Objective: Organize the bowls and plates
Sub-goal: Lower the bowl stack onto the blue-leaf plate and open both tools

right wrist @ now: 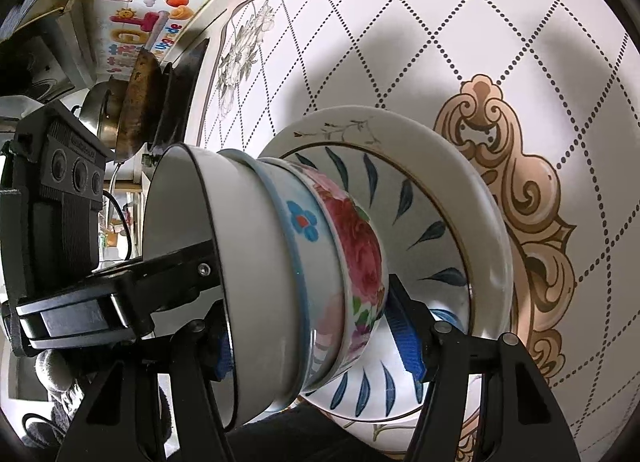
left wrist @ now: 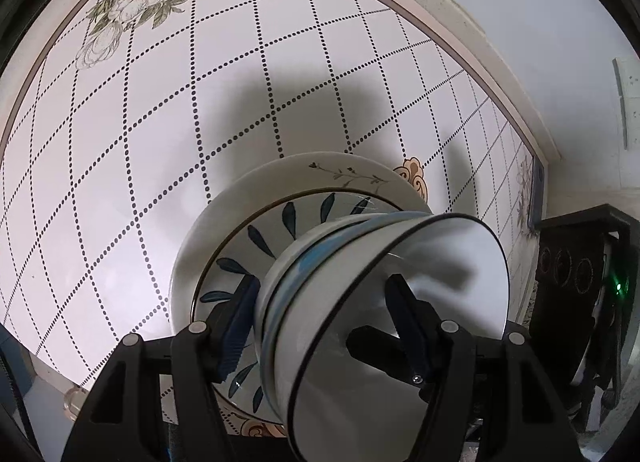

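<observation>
Risk: the nested bowl stack (right wrist: 288, 262) could slip or separate, since only rim walls appear pinched. Left gripper (left wrist: 320, 322) has its jaws closed across the top bowl's wall, one finger inside; right gripper (right wrist: 316, 342) straddles the stack, and whether it actually grips cannot be told. Three bowls (white, blue-flowered, rose-patterned) sit on the leaf-painted plate (right wrist: 416, 213), on the tablecloth (left wrist: 160, 141).

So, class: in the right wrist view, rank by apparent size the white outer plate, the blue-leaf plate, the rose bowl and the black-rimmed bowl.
1. white outer plate
2. blue-leaf plate
3. black-rimmed bowl, though its nearness to the camera inflates it
4. rose bowl
</observation>
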